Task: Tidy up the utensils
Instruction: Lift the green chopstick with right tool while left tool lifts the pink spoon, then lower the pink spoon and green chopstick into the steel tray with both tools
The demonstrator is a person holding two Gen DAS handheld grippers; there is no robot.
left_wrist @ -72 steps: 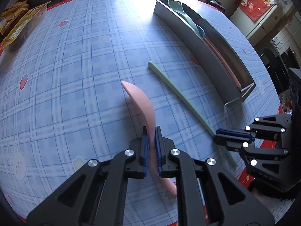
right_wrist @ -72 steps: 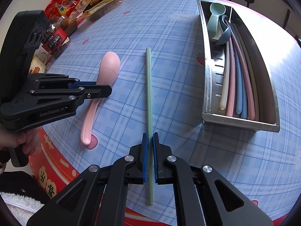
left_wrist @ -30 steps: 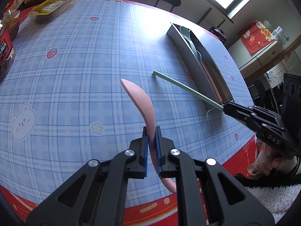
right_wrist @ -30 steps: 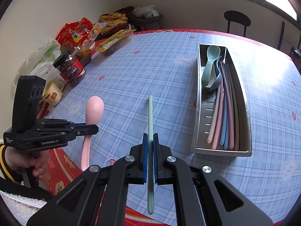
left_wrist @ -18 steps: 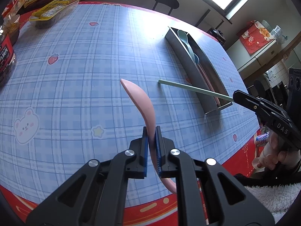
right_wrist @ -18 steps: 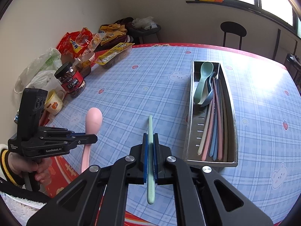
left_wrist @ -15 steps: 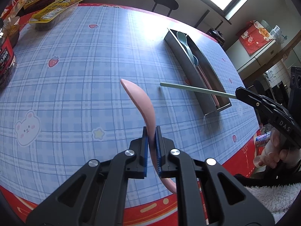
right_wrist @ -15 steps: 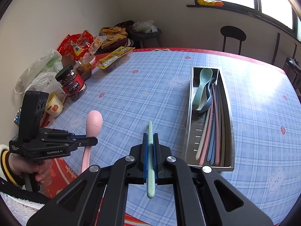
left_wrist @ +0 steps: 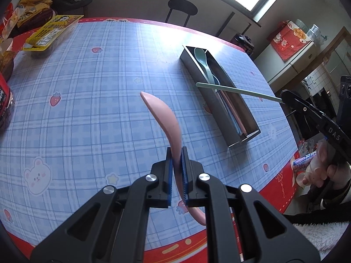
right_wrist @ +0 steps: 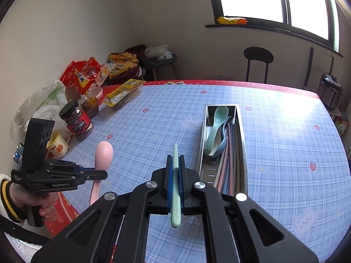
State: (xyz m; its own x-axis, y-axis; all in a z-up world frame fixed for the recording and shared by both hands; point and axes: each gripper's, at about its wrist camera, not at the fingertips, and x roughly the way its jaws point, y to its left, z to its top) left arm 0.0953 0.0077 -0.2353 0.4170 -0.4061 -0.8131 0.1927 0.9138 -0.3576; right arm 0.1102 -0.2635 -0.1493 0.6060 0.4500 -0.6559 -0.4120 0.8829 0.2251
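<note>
Both tools have risen since the earlier frames, carrying their loads clear of the blue checked worktop, where spoon and stick earlier lay flat.

Item 1. Left gripper: jaws clenched on the handle of a pink spoon. Bowl end points forward and up, handle end hangs below the jaws; the spoon is off the worktop. In the right wrist view this gripper appears at the left edge, held by a hand in a striped cuff, the pink spoon standing up out of it.

Item 2. Right gripper: jaws clamped on a pale green chopstick, which runs forward along the fingers and sticks out past them at both ends. In the left wrist view the chopstick stretches from this gripper across the top of the tray, above it.

Item 3. Steel tray, long and narrow, on the worktop right of centre. Contents: a pale green spoon and a blue-grey spoon at the far end, with several chopsticks of mixed colours lengthwise beside them.

Item 4. Far left edge of worktop: a red-labelled jar, a yellow mug, a yellow snack pack, other snack bags.

Item 5. Beyond the worktop: a black stool under the window.
</note>
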